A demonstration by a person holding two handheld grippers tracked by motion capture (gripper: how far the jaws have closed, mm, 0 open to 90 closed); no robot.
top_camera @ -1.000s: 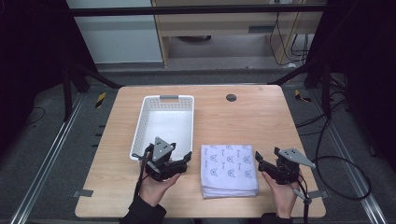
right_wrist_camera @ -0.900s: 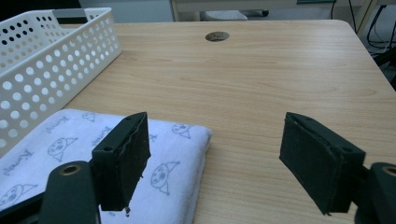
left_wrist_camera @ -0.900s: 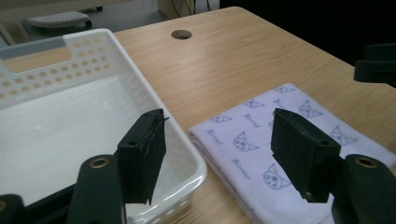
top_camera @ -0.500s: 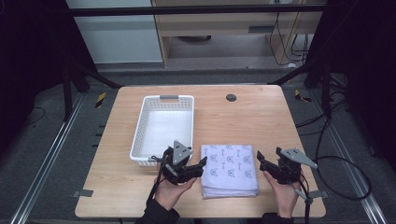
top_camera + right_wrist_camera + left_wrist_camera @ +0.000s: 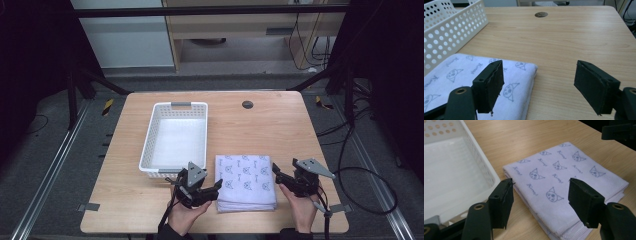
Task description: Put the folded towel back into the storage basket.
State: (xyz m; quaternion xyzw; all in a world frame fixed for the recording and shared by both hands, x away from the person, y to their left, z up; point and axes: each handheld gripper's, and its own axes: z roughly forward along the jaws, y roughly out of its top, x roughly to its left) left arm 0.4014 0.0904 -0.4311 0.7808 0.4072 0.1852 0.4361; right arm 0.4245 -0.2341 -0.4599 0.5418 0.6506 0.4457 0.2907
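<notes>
Here the folded towel (image 5: 246, 182) lies on the table (image 5: 280, 125), just beside the white basket (image 5: 176, 137). Both grippers — left gripper (image 5: 210, 189), right gripper (image 5: 278, 175) — stand wide open, holding nothing. Better to grip both side edges together, catching all layers.

In the left tool view the basket (image 5: 454, 170) runs off the top and left edges, and the towel's (image 5: 564, 185) near corner is cut by the bottom edge. The towel's print is too small to read from above.
</notes>
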